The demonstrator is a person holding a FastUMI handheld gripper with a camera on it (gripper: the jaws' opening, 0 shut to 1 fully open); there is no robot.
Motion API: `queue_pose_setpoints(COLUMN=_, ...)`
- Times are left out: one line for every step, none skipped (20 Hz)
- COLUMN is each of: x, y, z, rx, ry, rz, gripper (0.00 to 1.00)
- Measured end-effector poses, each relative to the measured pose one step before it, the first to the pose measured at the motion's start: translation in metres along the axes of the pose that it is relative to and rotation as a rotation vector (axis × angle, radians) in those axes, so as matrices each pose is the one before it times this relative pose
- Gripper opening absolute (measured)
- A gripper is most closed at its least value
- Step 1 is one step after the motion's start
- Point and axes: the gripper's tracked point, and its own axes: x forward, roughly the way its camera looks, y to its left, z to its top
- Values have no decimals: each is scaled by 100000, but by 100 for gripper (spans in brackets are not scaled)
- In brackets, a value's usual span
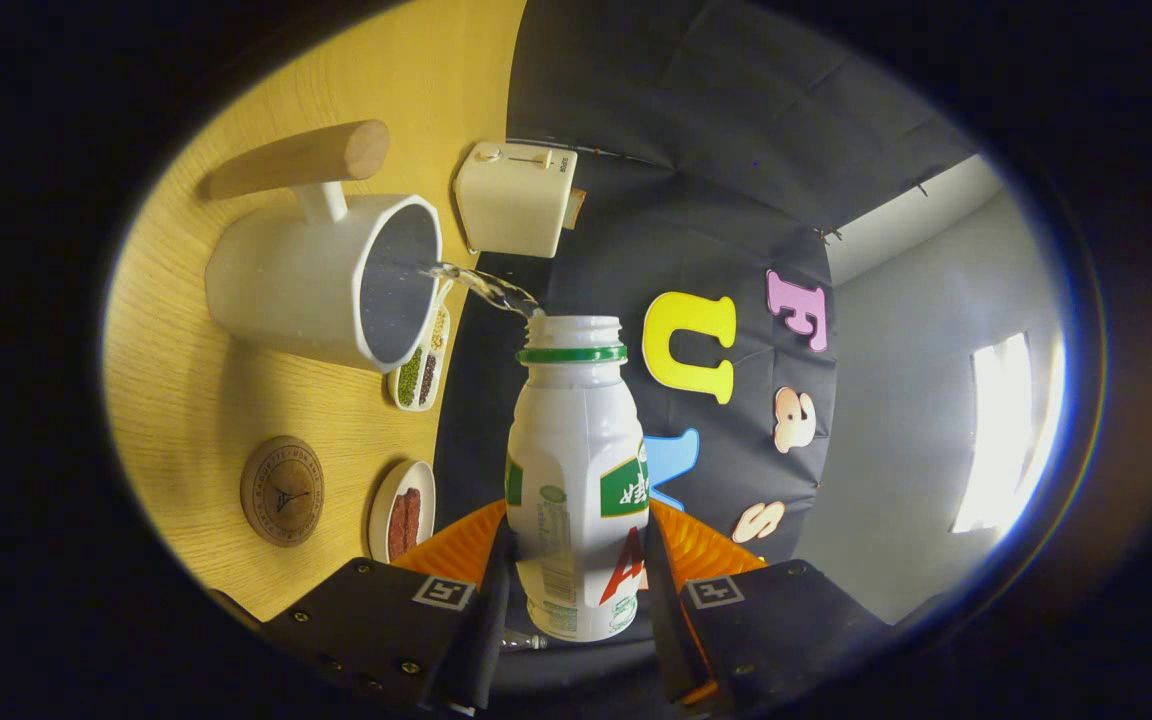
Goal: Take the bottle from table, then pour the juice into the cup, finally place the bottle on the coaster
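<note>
My gripper [576,590] is shut on a white plastic bottle [576,470] with a green neck ring and no cap, both fingers pressing its lower body. The whole view is rolled on its side, so the bottle is tipped over. A clear stream [481,285] runs from the bottle's mouth into the white cup [326,280], which has a wooden handle and a dark inside. The cup stands on the wooden table [186,400], just beyond the bottle's mouth. A round brown coaster [282,490] lies on the table beside the cup, nearer to my fingers.
A white toaster [516,198] stands at the table's far edge past the cup. A long dish of beans [420,368] lies between cup and table edge. A small round dish with red contents [402,520] sits near the coaster. The black booth wall [736,200] rises behind.
</note>
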Motion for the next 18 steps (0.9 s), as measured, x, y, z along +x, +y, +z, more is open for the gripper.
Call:
queue_pose_setpoints(x=6, y=-53, z=20, rx=-205, ry=-76, rz=8, gripper=62)
queue_pose_setpoints(x=-28, y=-30, z=-1, rx=-155, ry=-10, rz=-13, gripper=62)
queue_pose_setpoints(x=49, y=-70, z=19, rx=-198, ry=-133, rz=-168, gripper=62)
queue_pose_setpoints(x=-40, y=-49, z=37, rx=-136, ry=-114, rz=-70, gripper=62)
queue_pose_setpoints(x=25, y=-99, z=75, rx=-194, ry=-112, rz=-91, gripper=62)
queue_pose_setpoints(x=-25, y=-69, z=-25, rx=-292, ry=-17, rz=-118, gripper=62)
queue_pose_setpoints(x=-7, y=-88, z=-1, rx=-281, ry=-82, rz=-36, gripper=62)
queue_pose_setpoints(x=29, y=-11, z=-18, rx=-146, ry=-22, rz=-14, gripper=62)
queue_pose_setpoints(x=20, y=-50, z=0, rx=-256, ry=-98, rz=-33, gripper=62)
queue_pose_setpoints(x=-35, y=-58, z=-33, rx=-308, ry=27, rz=-68, gripper=62)
queue_pose_setpoints(x=18, y=-62, z=24, rx=-161, ry=-33, rz=-63, gripper=62)
queue_pose_setpoints(x=-12, y=-38, z=2, rx=-208, ry=28, rz=-80, gripper=62)
queue_pose_setpoints(x=24, y=-45, z=-1, rx=-213, ry=-29, rz=33, gripper=62)
queue_pose_setpoints(x=0, y=-57, z=-31, rx=-269, ry=26, rz=-45, gripper=62)
queue_pose_setpoints(x=50, y=-38, z=-84, rx=-138, ry=65, rz=99, gripper=62)
queue_pose_setpoints(x=-37, y=-34, z=-30, rx=-147, ry=40, rz=-103, gripper=62)
queue_pose_setpoints(x=-23, y=-67, z=81, rx=-278, ry=-42, rz=-73, gripper=62)
queue_pose_setpoints(x=17, y=-55, z=-28, rx=-288, ry=17, rz=-27, gripper=62)
